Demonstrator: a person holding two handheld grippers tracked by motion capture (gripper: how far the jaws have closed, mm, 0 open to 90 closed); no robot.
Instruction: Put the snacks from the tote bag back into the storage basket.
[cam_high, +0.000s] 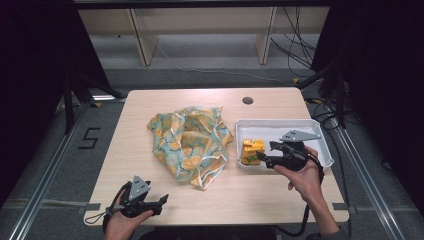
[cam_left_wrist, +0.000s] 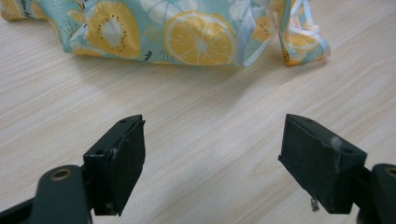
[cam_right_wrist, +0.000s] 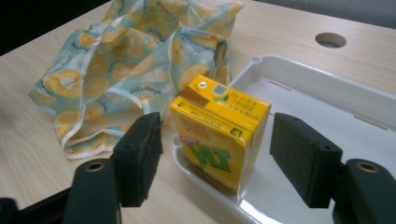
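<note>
I see the wooden table (cam_high: 220, 197) w/ a fruit-print cloth (cam_high: 191, 144) crumpled at centre. White tray (cam_high: 280, 126) sits just right of it. Yellow juice carton (cam_right_wrist: 219, 128) stands upright in the tray's near-left corner; label upside down, can't read it. Right gripper (cam_right_wrist: 217, 161): jaws wide, either side of carton, not touching. Left gripper (cam_left_wrist: 212, 163): jaws wide over bare tabletop, cloth beyond.
</note>
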